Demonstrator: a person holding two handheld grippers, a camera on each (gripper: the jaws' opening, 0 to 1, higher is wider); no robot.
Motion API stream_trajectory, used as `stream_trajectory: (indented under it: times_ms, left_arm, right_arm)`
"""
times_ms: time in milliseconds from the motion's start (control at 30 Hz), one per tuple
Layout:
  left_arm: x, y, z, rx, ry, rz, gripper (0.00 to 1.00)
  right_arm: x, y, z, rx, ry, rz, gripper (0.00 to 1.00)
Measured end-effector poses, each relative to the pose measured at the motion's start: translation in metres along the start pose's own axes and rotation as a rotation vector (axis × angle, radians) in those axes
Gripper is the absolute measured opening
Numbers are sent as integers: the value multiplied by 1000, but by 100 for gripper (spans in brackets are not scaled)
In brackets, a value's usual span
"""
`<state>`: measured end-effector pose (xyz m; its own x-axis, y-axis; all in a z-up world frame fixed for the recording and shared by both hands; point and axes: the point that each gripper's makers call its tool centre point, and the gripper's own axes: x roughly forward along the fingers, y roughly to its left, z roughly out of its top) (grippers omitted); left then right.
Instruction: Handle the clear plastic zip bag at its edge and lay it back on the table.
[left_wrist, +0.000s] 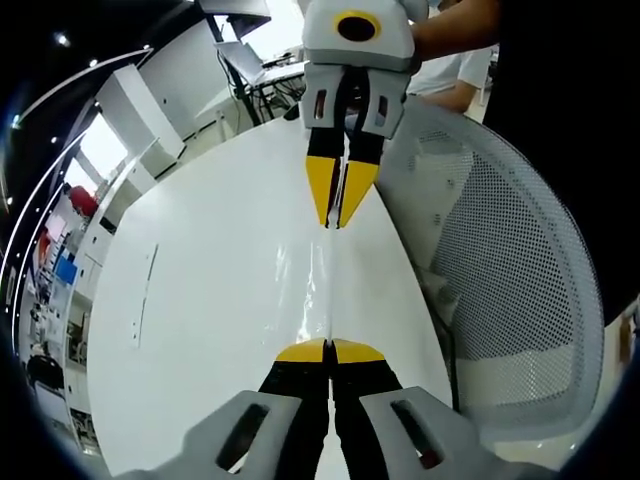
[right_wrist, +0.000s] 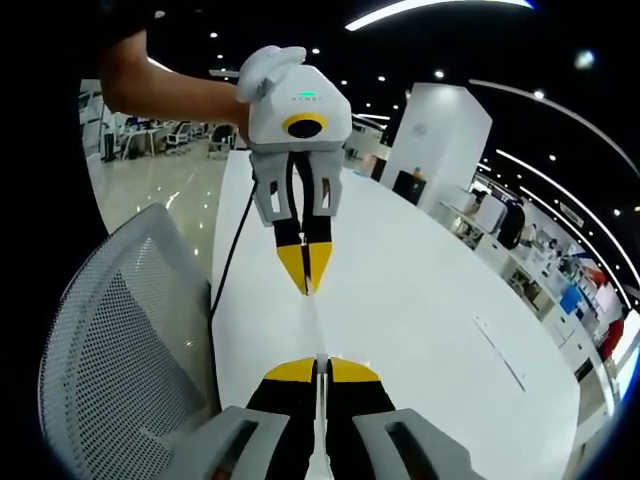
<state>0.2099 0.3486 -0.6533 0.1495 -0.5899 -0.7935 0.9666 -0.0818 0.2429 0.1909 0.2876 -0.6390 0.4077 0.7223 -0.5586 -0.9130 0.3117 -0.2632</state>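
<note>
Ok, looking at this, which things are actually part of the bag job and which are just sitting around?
Part of the job:
- clear zip bag, stretched edge-on between both grippers
- left gripper, shut on one bag edge
- right gripper, shut on the opposite edge
- white table, where the bag goes back

Just around:
- mesh office chair
- black cable at the table edge

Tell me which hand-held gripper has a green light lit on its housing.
The left hand-held gripper, seen across the zip bag in the right gripper view: a green light glows above its lens. The right hand-held gripper shows no such light.
</note>
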Motion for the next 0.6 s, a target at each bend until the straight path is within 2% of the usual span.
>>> stream_trajectory:
  times_ms: [600]
  left_arm:
    - [-1, 2, -1, 5, -1, 1, 0]
  right_arm:
    - [-2, 0, 0, 2, 0, -7, 0]
